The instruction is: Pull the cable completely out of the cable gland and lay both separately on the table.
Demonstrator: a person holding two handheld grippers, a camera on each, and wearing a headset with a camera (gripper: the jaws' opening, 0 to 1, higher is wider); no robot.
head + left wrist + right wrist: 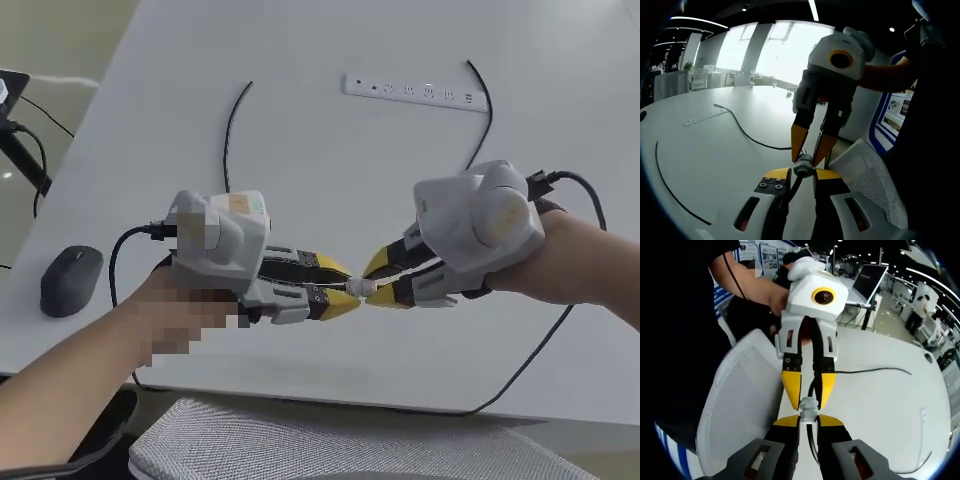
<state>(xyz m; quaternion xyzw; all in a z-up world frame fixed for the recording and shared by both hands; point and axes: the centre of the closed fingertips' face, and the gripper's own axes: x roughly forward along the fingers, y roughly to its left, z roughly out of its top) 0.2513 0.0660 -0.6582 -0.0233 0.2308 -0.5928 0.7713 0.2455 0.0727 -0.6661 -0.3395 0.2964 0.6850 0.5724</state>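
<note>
**Item:** cable gland (362, 287), with the cable (813, 440) running through it.

**Location:** being held in the air between the two grippers' tips, over the near edge of the table (330, 180) and above a mesh chair (300, 445).

**Left gripper** (335, 303): fingers sitting narrow, gripping the gland between the yellow pads.

**Right gripper** (388, 292): fingers sitting narrow, tips just beside the gland's other end. Whether they are pinching the cable or the gland, I cannot tell.

**Step in hand:** judged as the start of the pull. The cable is passing through the gland and neither part is lying on the table.

**Next move:** calling for a firm pinch on the cable. The grippers then need drawing apart in line with the gland until the end clears, followed by two separate set-downs.

**Views:**
- The head view is showing free table beyond, with a power strip (415, 92), a mouse (70, 280) and a loose black lead (232, 125).
- The left gripper view is showing the gland's round nut seated between that gripper's own pads.
- The right gripper view is showing the cable curving back between that gripper's own jaws.
</note>
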